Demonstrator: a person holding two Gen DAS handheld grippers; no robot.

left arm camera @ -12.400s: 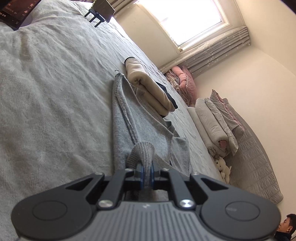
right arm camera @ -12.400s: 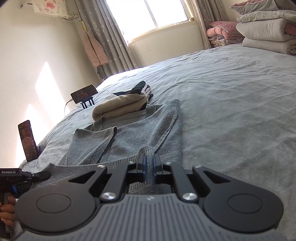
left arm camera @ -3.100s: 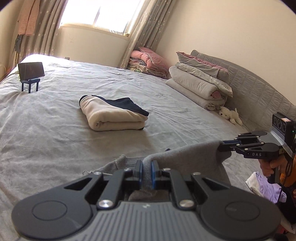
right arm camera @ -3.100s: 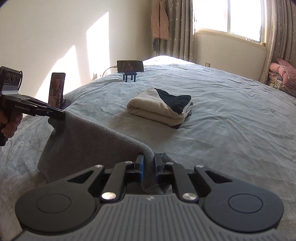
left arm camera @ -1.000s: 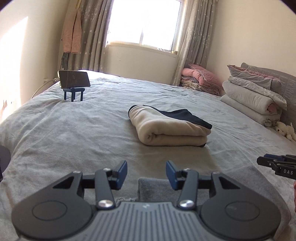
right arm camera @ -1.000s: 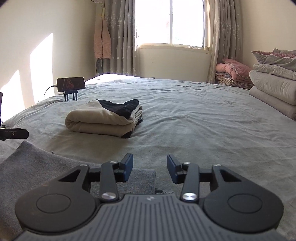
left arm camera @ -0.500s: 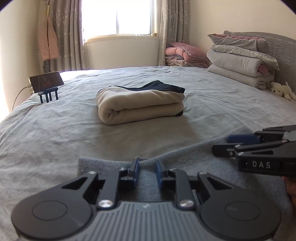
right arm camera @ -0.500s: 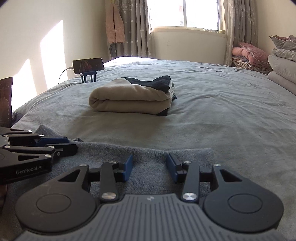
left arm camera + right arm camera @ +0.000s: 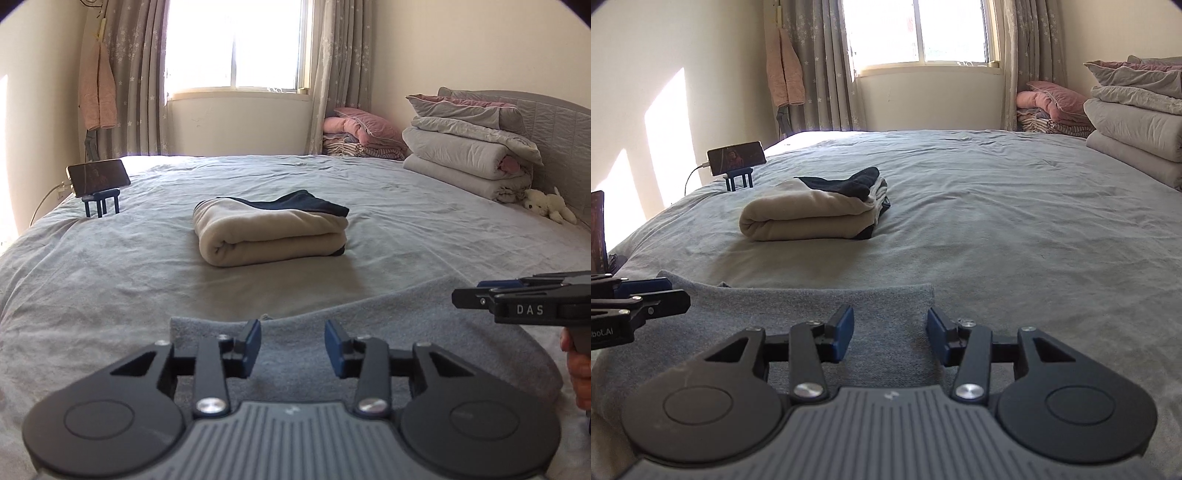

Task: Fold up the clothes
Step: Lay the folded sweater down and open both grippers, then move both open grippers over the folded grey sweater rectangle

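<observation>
A grey knit garment [image 9: 406, 325] lies folded flat on the bed's near edge; it also shows in the right wrist view [image 9: 798, 310]. My left gripper [image 9: 292, 347] is open and empty just above its left part. My right gripper [image 9: 890, 338] is open and empty above its right part, near the right corner. The right gripper's tip shows in the left wrist view [image 9: 480, 297], and the left gripper's tip shows in the right wrist view [image 9: 661, 297]. A folded beige and navy garment [image 9: 273, 232] lies in the middle of the bed, also seen in the right wrist view [image 9: 812, 214].
The bed has a grey cover [image 9: 110, 266]. A phone on a blue stand [image 9: 98, 181] stands at the far left; another phone [image 9: 598, 229] leans at the left edge. Stacked quilts [image 9: 469, 155] and a plush toy [image 9: 546, 205] lie by the headboard at the right.
Half a second ago my left gripper was nearly shut on the grey garment's edge; now its jaws are wide open. Both grippers have drawn back a little. The garment lies flat.
</observation>
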